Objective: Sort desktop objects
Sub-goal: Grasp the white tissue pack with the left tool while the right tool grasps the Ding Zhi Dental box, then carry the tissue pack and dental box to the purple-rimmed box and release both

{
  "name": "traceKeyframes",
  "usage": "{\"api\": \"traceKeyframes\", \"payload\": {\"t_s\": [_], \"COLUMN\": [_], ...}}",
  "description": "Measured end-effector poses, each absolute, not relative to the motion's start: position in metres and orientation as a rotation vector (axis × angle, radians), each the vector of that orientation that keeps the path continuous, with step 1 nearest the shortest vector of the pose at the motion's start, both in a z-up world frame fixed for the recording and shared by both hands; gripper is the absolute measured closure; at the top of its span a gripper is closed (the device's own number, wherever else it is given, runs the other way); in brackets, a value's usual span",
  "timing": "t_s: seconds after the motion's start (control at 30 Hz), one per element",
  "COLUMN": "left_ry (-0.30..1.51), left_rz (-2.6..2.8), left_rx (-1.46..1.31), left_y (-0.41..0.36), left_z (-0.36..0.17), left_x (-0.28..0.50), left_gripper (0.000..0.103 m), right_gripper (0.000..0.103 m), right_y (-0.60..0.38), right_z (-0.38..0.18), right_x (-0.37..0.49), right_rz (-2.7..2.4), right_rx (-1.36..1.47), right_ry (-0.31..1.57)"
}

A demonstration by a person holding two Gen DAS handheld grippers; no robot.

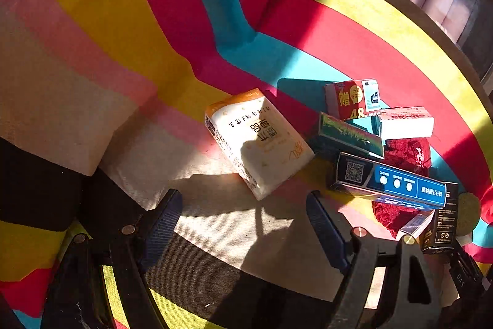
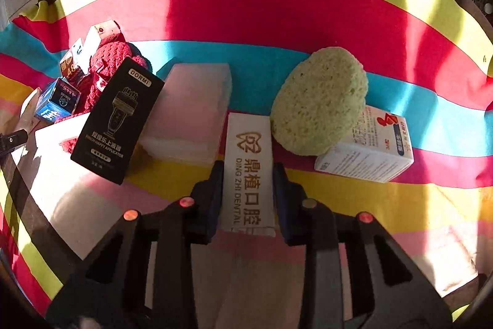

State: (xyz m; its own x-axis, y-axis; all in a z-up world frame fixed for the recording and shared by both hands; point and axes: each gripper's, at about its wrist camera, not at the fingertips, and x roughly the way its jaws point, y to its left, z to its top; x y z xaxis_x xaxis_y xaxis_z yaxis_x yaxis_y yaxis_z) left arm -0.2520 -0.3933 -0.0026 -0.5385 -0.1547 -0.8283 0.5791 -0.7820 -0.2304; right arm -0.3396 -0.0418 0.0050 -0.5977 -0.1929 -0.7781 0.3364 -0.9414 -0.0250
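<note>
Striped cloth (image 2: 277, 5) in red, cyan, yellow and pink covered the surface; strong sunlight and hard shadows fell across it. Right gripper (image 2: 248, 174): fingers (image 2: 212, 187) closed narrowly on a white dental box (image 2: 249, 171) printed "DING ZHI DENTAL", the box running lengthwise between them; its far end lay just beside a green sponge (image 2: 320, 100), which leaned on a white medicine box (image 2: 366, 150). To the left of the dental box lay a translucent white case (image 2: 191, 113); a black DORMI box (image 2: 118, 119) rested tilted against the case's left side; behind the black box sat a red knitted item (image 2: 107, 57) among small cartons.

Left gripper (image 1: 243, 205): fingers (image 1: 163, 218) spread wide and empty above the cloth; a tissue pack (image 1: 258, 141) lay just ahead of them, apart from both. To its right stood a pile: a blue box (image 1: 391, 184), a green box (image 1: 351, 134), a red-and-white carton (image 1: 351, 97) and a white box (image 1: 406, 122), touching one another.
</note>
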Motion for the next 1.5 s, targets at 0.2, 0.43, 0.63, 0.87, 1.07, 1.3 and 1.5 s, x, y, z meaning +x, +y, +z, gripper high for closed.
{"api": "traceKeyframes", "payload": {"t_s": [0.2,0.43,0.63,0.87,1.07,1.3,1.5], "left_ry": [0.841,0.729,0.769,0.64,0.479,0.498,0.472], "left_rz": [-2.197,-2.143,-2.233,-2.203,-2.203,-2.322,-2.413], "left_rx": [1.097,1.105,1.114,1.203,1.164,1.192,1.176], "left_y": [-0.423,-0.413,-0.41,-0.404,-0.373,-0.363,-0.32], "left_z": [0.002,0.001,-0.002,-0.014,-0.019,-0.02,-0.013], "left_x": [-0.277,-0.289,-0.266,-0.276,-0.248,-0.179,-0.126], "left_gripper": [0.02,0.05,0.053,0.024,0.052,0.052,0.052], "right_gripper": [0.069,0.069,0.069,0.069,0.069,0.069,0.069], "right_y": [-0.04,-0.037,-0.035,-0.035,-0.034,-0.023,-0.01], "right_z": [0.006,0.006,0.007,0.007,0.008,0.012,0.015], "right_x": [-0.334,-0.325,-0.314,-0.307,-0.291,-0.223,-0.167], "right_rz": [-2.555,-2.552,-2.554,-2.556,-2.558,-2.499,-2.454], "right_rx": [1.215,1.214,1.212,1.213,1.21,1.217,1.178], "right_ry": [0.246,0.238,0.246,0.248,0.266,0.245,0.267]}}
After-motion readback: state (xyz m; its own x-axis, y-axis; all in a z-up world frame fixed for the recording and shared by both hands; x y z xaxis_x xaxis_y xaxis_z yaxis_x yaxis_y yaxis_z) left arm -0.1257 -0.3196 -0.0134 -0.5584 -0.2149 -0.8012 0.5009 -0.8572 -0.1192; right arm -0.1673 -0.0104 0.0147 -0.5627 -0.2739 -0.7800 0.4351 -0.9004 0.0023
